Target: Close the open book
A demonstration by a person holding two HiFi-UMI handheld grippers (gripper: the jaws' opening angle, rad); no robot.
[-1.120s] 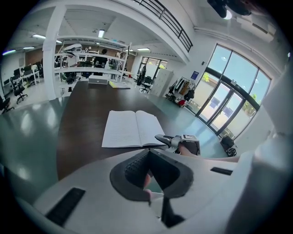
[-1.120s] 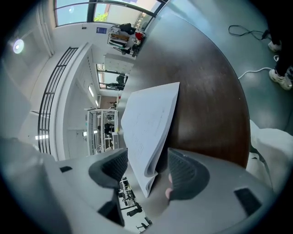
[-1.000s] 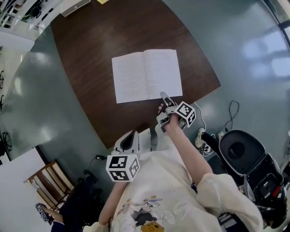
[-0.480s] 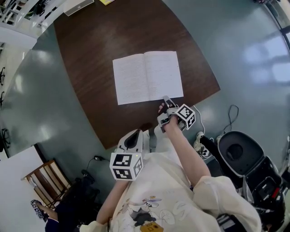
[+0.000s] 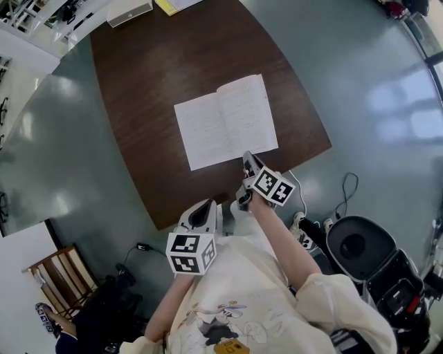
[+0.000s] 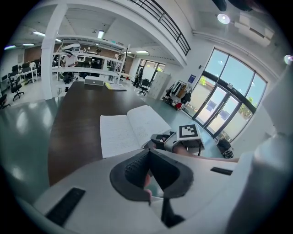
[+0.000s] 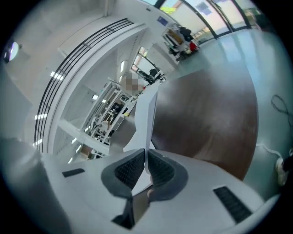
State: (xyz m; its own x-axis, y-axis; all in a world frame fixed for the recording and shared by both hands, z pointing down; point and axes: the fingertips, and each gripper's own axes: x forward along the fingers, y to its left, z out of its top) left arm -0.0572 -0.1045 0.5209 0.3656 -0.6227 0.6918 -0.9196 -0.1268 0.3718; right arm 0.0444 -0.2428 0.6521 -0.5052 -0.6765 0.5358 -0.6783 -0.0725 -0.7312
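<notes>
An open white book (image 5: 211, 128) lies on the dark wooden table (image 5: 152, 76), its left page flat. Its right half is raised off the table at the near corner. My right gripper (image 5: 247, 157) is at that near right corner, its jaws closing with the pads pressed on the thin white leaf (image 7: 147, 119). In the right gripper view the leaf stands edge-on out of my right gripper (image 7: 146, 153). My left gripper (image 5: 201, 211) hangs off the table's near edge, shut on nothing. The left gripper view looks past my left gripper (image 6: 147, 153) to the book (image 6: 121, 132).
A white box (image 5: 129, 12) and a yellow sheet (image 5: 166, 5) sit at the table's far end. On the floor to the right are a black round-topped machine (image 5: 356, 245) and cables (image 5: 349, 187). A wooden chair (image 5: 69, 276) stands at lower left.
My right gripper closed on the book's near right corner, rolled and rose, lifting the right half off the table. My left gripper stayed put.
</notes>
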